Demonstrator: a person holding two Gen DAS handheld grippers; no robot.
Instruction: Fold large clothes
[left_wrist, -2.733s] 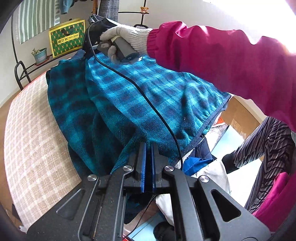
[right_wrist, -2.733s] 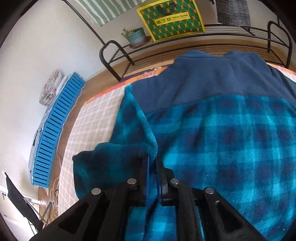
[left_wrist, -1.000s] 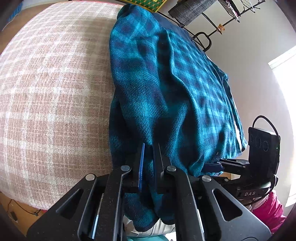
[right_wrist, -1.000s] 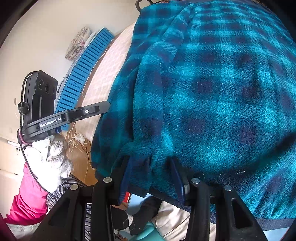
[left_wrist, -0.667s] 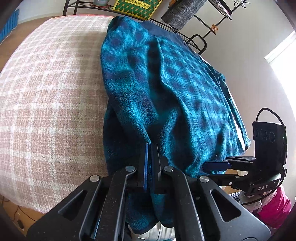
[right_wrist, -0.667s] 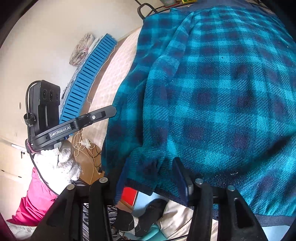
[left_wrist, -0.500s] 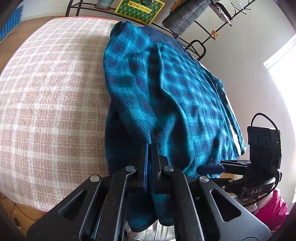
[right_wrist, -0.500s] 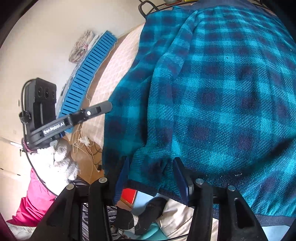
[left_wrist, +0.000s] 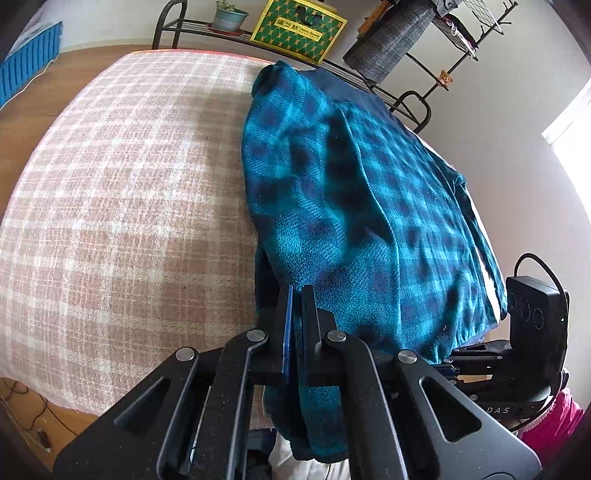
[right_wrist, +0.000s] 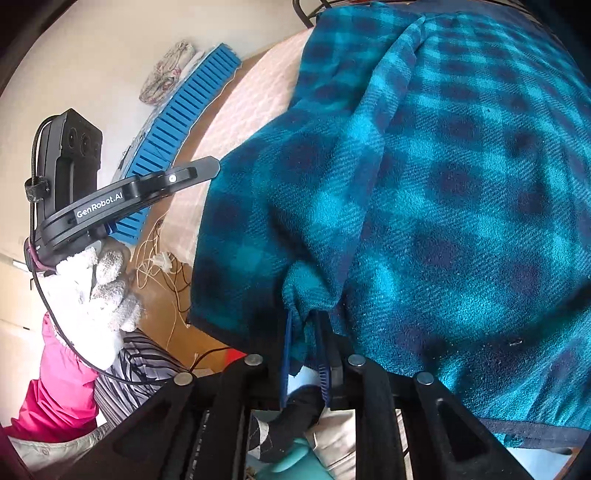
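Note:
A teal and navy plaid fleece garment (left_wrist: 354, 206) lies on the pink checked bed cover (left_wrist: 122, 192), its lower hem hanging over the near edge. My left gripper (left_wrist: 295, 295) is shut on the garment's left hem fold. My right gripper (right_wrist: 308, 321) is shut on a bunch of the hem further right; the garment (right_wrist: 443, 166) fills that view. The left gripper also shows in the right wrist view (right_wrist: 207, 168), and the right gripper at the far right of the left wrist view (left_wrist: 454, 367).
A metal rack (left_wrist: 207, 26) with a potted plant (left_wrist: 225, 14) and a green and yellow box (left_wrist: 299, 31) stands behind the bed. A blue slatted panel (right_wrist: 184, 122) leans at the wall. Cables (right_wrist: 159, 266) lie on the wooden floor.
My right gripper's jaws have closed from wide open onto the hem. My left gripper has closed on the left hem fold and stays there. Both hold the near edge.

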